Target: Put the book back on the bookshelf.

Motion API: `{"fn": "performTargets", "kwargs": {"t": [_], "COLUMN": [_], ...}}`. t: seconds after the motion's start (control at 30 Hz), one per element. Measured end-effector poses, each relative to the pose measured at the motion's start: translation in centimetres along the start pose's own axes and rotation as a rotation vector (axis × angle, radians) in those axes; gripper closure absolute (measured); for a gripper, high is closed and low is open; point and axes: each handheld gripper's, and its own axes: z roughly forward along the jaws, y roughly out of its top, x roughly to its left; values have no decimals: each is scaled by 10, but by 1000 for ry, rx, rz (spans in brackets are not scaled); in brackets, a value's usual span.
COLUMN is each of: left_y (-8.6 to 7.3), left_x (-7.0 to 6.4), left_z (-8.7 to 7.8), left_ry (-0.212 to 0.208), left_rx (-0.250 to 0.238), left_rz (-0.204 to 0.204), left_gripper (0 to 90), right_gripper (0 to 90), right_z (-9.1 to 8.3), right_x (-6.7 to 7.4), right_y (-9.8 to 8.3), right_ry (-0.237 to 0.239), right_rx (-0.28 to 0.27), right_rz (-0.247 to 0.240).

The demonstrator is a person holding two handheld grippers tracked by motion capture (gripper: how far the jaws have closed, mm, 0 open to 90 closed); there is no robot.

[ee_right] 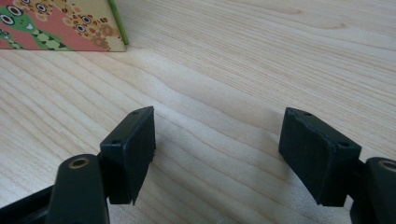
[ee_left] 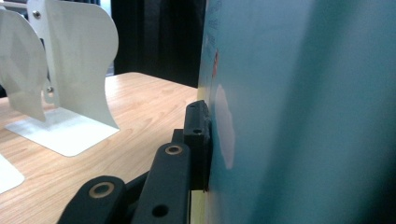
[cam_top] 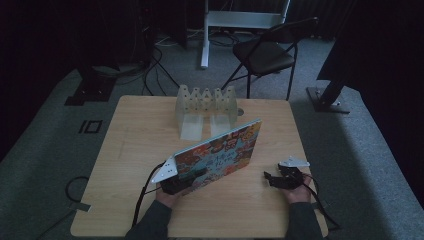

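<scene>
A thin book with a busy cartoon cover (cam_top: 220,152) stands tilted on its lower edge near the middle of the wooden table (cam_top: 135,135). My left gripper (cam_top: 192,177) is shut on the book's lower left corner. In the left gripper view one black jaw presses on the book's teal side (ee_left: 299,112), and the other jaw is hidden behind it; the left gripper (ee_left: 208,140) sits at that edge. My right gripper (cam_top: 270,179) rests low at the table's right, open and holding nothing. Its view shows the right gripper (ee_right: 217,149) over bare wood, with the book's corner (ee_right: 60,23) at top left.
A white metal book rack (cam_top: 205,107) with several upright dividers stands at the table's far edge, just behind the book; its dividers (ee_left: 70,70) show close by in the left gripper view. A black folding chair (cam_top: 265,52) and floor cables lie beyond the table.
</scene>
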Motion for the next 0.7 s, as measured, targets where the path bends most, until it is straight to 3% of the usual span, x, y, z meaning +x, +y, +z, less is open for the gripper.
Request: {"fn": "performTargets", "kwargs": {"t": [0.1,0.53,0.7], "left_y": [0,1,6], "left_x": [-2,-4,-7], "left_z": [0,-2,-4], "left_ry": [16,39,38], "left_rx": [-3,1,18], "left_rz": [16,-27,3], "left_gripper": [803,810,810], "right_gripper": [269,269,269], "right_z": [0,0,0], "right_x": [0,0,0], "right_y": [0,0,0], "right_ry": [0,1,1], "right_rx": [2,3,2], "right_rz": [0,-1,0]}}
